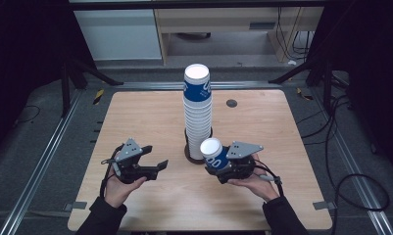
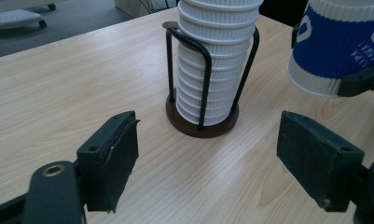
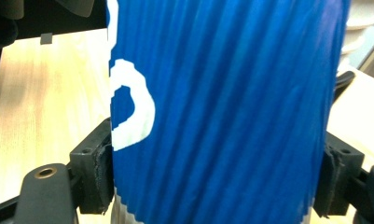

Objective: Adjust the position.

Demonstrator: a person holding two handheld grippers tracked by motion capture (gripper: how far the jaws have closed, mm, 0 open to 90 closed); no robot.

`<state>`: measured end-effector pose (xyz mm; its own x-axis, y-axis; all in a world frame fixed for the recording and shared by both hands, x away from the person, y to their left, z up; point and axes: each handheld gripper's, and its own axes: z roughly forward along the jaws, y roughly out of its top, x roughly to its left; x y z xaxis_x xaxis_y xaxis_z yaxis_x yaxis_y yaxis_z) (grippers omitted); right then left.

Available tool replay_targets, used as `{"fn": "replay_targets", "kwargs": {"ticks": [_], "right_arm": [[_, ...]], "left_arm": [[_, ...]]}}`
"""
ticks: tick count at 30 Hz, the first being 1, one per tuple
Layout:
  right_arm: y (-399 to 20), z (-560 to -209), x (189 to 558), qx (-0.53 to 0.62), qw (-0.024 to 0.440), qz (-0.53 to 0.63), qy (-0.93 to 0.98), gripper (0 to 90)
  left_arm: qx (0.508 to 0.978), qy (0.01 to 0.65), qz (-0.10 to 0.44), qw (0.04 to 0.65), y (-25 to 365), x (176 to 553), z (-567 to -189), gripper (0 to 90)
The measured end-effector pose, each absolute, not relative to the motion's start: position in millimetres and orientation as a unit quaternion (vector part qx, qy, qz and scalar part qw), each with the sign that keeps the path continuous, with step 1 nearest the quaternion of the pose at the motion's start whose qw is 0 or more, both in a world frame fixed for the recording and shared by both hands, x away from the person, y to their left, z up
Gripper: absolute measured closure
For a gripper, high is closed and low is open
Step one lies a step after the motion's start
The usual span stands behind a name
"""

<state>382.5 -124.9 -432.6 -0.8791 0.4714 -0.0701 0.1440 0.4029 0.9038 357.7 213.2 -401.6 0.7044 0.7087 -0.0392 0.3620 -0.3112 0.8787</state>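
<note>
**One cup clamped, near the stack**

One blue cup point(image 1: 214, 154) pinched sideways in right gripper point(image 1: 223, 169), just right of cup stack point(image 1: 198, 110) in holder point(image 2: 201, 122). Left gripper point(image 1: 157, 169) spread, empty, left of stack on table point(image 1: 135, 117).

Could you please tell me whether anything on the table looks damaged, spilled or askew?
Nothing spilled. The tall stack of blue-and-white paper cups stands upright in its black wire holder; the pad on the left gripper looks frayed.
</note>
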Motion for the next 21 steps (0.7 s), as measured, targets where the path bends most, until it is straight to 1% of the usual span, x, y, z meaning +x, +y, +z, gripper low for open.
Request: {"fn": "replay_targets", "kwargs": {"ticks": [7,21], "right_arm": [[-115.3,-435.0,383.4,0.175,0.155,0.510,0.828,19.6],[-91.4,-439.0,385.2,0.155,0.143,0.500,0.840,19.6]], "left_arm": [[0.798,0.324,0.173,0.479,203.4,356.6,-398.6,18.8],[0.797,0.296,0.149,0.504,183.9,356.5,-389.7,17.8]]}}
